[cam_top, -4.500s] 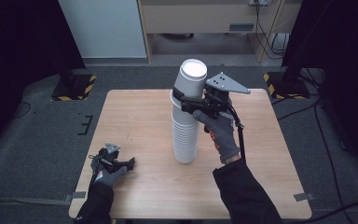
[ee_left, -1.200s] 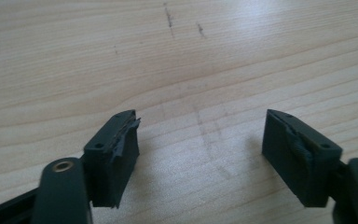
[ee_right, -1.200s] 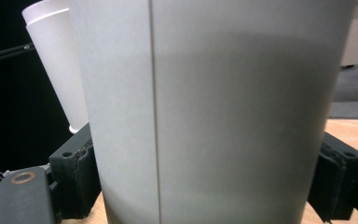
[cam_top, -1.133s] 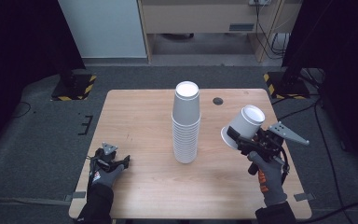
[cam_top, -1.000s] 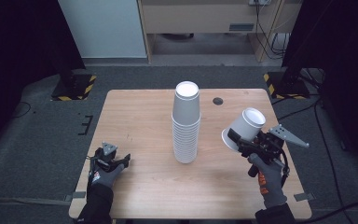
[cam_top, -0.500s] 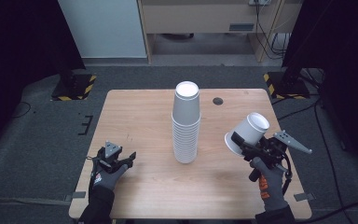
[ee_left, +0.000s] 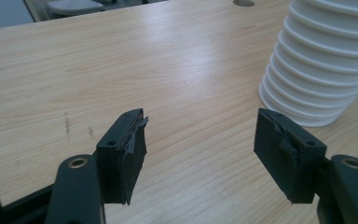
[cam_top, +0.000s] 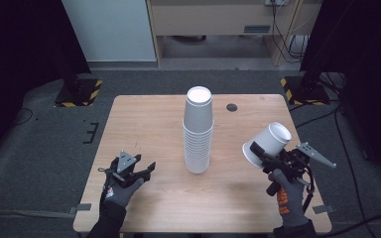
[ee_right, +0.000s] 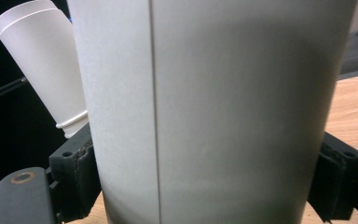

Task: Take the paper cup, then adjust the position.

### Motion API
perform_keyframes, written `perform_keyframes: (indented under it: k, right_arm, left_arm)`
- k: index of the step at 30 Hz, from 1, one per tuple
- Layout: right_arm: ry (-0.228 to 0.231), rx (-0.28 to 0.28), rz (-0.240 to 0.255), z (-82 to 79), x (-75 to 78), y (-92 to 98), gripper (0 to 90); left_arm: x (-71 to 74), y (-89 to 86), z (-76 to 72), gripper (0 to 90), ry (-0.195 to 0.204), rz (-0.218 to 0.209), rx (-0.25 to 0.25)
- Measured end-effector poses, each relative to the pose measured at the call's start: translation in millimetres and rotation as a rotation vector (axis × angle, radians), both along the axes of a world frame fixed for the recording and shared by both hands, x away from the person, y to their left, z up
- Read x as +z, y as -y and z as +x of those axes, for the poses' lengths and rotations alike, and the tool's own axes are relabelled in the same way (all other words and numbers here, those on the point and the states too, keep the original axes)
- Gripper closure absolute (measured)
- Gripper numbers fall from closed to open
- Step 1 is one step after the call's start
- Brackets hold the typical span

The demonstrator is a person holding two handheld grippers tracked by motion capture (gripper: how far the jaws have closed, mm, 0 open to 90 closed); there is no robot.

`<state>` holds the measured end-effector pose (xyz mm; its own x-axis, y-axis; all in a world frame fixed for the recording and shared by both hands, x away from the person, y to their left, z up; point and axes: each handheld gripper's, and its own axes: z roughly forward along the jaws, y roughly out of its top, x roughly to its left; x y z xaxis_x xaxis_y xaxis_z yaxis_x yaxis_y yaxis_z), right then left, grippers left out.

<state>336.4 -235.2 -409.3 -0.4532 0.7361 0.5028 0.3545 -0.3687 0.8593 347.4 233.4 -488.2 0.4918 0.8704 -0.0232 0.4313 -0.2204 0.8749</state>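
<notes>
Held cup (ee_right: 214,107) in right gripper view: top & bottom cut off by frame, rim not seen; it hides most of tabletop (ee_right: 354,107) behind. Cup stack (ee_left: 326,60) in left gripper view cut off at top & right. Small dark round spot (cam_top: 231,107) on tabletop in high view too small to tell.

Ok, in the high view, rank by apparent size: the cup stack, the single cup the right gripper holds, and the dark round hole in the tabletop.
1. Cup stack, clearly the largest.
2. Single cup, held tilted in the right gripper; raised off the table, so somewhat nearer the camera, yet it looks smaller than the stack.
3. Dark hole, by far the smallest.
</notes>
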Motion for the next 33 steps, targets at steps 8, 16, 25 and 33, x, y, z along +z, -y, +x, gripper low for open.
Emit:
perform_keyframes:
  k: [8,16,25,33]
  right_arm:
    - [-0.010,0.001,0.030,-0.5,-3.0,-1.8,14.8]
    - [-0.023,0.003,0.066,-0.7,-4.5,-2.3,14.8]
    - [-0.032,0.002,0.098,-3.2,-5.8,-4.4,14.8]
    - [-0.046,0.011,0.113,-5.7,-7.8,-7.1,14.7]
  left_arm:
    - [6.9,20.3,-8.4,32.4,0.031,-0.010,-0.066]
    - [13.3,42.5,-18.7,32.5,0.074,-0.040,-0.133]
    - [17.1,63.0,-27.0,32.9,0.098,-0.059,-0.197]
    - [20.5,80.6,-33.5,34.0,0.109,-0.077,-0.247]
